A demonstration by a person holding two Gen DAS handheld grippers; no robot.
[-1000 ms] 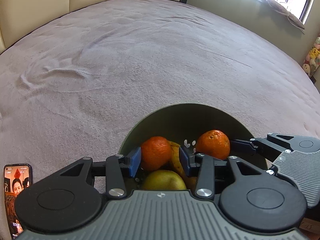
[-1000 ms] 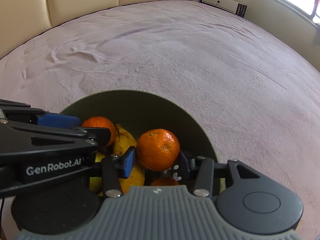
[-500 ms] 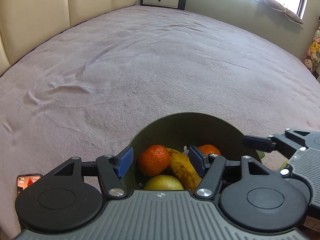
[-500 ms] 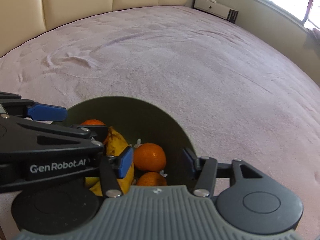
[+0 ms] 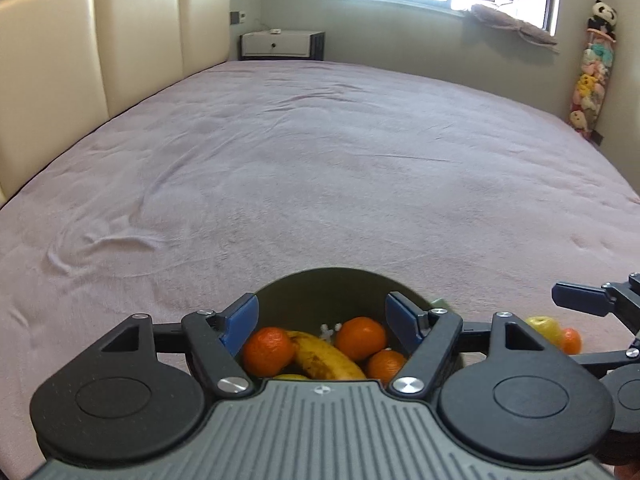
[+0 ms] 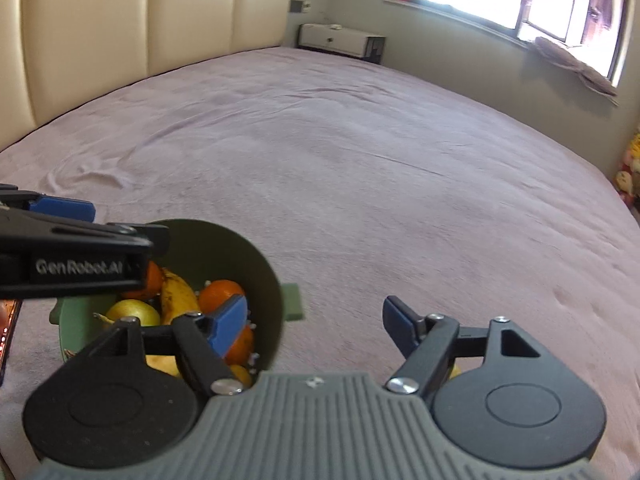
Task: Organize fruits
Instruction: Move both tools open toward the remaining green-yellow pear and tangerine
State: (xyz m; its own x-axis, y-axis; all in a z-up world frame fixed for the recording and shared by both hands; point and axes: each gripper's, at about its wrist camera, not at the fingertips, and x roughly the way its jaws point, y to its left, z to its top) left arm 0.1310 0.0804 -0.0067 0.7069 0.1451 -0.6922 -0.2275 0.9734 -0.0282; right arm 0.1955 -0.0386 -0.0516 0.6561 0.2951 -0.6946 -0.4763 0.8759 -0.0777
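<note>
A green bowl sits on the purple bed and holds oranges, a banana and a yellow apple. My left gripper is open and empty just above the bowl. My right gripper is open and empty, to the right of the bowl, its left finger over the bowl's rim. A yellow apple and an orange lie on the bed right of the bowl, partly hidden behind the grippers.
The wide purple bed cover stretches ahead. A cream headboard is at the left, a nightstand at the far corner. A phone edge lies left of the bowl.
Both grippers opened and let their oranges drop into the bowl, then lifted and tilted up. The right gripper moved to the right of the bowl.
</note>
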